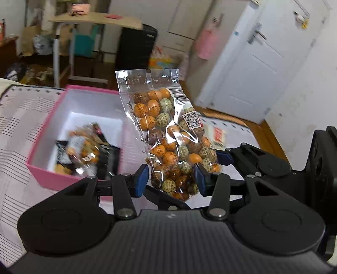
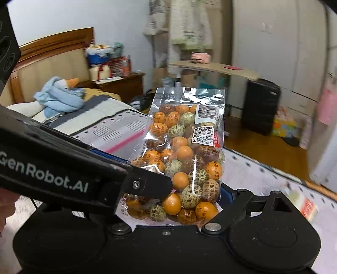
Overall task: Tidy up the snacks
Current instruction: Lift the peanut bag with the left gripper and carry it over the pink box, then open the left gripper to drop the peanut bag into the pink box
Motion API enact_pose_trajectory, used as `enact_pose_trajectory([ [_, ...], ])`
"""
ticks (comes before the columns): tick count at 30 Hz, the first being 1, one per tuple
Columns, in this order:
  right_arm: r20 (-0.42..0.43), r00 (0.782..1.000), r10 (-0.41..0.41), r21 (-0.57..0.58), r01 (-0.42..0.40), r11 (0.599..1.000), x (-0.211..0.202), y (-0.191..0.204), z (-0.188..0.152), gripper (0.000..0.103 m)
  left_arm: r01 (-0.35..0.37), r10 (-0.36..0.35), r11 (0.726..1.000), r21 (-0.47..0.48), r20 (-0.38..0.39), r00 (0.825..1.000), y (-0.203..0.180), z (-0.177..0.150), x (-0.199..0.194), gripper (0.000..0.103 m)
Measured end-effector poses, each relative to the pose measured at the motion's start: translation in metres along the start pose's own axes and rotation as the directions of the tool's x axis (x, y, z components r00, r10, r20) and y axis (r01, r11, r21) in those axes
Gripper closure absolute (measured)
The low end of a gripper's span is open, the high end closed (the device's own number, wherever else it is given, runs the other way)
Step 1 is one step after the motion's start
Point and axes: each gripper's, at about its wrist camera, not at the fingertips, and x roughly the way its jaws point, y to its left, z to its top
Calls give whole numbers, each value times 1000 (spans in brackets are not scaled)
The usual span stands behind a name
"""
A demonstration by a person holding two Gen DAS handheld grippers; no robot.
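A clear bag of orange, green and brown wrapped candies (image 1: pixel 170 134) stands upright between both grippers. My left gripper (image 1: pixel 170 178) is shut on the bag's lower part, its blue pads (image 1: pixel 141 179) pressing both sides. The bag also shows in the right wrist view (image 2: pixel 187 156), where my right gripper (image 2: pixel 179 189) grips its lower end; the left gripper's black body crosses in front and hides the right gripper's left finger. An open pink box (image 1: pixel 50 171) with white inside lies to the left on the bed, holding another candy bag (image 1: pixel 84 147) and dark packets.
The striped bedsheet (image 1: pixel 19 126) lies under everything. A flat snack packet (image 1: pixel 219 134) lies on the bed at the right. A blue plush goose (image 2: pixel 61 94) sits by the headboard. A side table (image 1: pixel 94 19), black suitcase (image 1: pixel 137 46) and white door (image 1: pixel 263 59) stand beyond the bed.
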Motion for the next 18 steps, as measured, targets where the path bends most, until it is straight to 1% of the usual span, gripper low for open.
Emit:
enact_pose_trajectory([
  [2, -3, 999, 37, -16, -38, 999, 19, 0, 11, 8, -25, 25, 1000, -16, 16, 1000, 17, 11, 4, 58],
  [4, 7, 998, 60, -3, -60, 998, 37, -3, 18, 8, -40, 41, 999, -29, 28, 999, 30, 19, 13, 58],
  [5, 10, 998, 68, -1, -68, 998, 45, -3, 18, 8, -46, 48, 998, -51, 33, 998, 40, 22, 19, 58],
  [7, 21, 997, 78, 16, -78, 997, 60, -2, 15, 8, -56, 58, 996, -62, 36, 998, 56, 25, 33, 58],
  [8, 12, 996, 90, 24, -90, 996, 70, -1, 15, 8, -64, 66, 996, -69, 35, 997, 64, 25, 40, 58],
  [13, -21, 987, 157, 124, -153, 980, 111, -8, 12, 7, -54, 55, 990, -134, 5, 998, 104, 23, 66, 58],
  [16, -41, 978, 205, 171, -195, 966, 127, -14, 8, 6, -33, 30, 986, -165, -18, 999, 124, 23, 80, 58],
  [18, -55, 974, 220, 185, -206, 961, 137, -17, 6, 6, -18, 12, 982, -187, -33, 999, 134, 23, 88, 58],
])
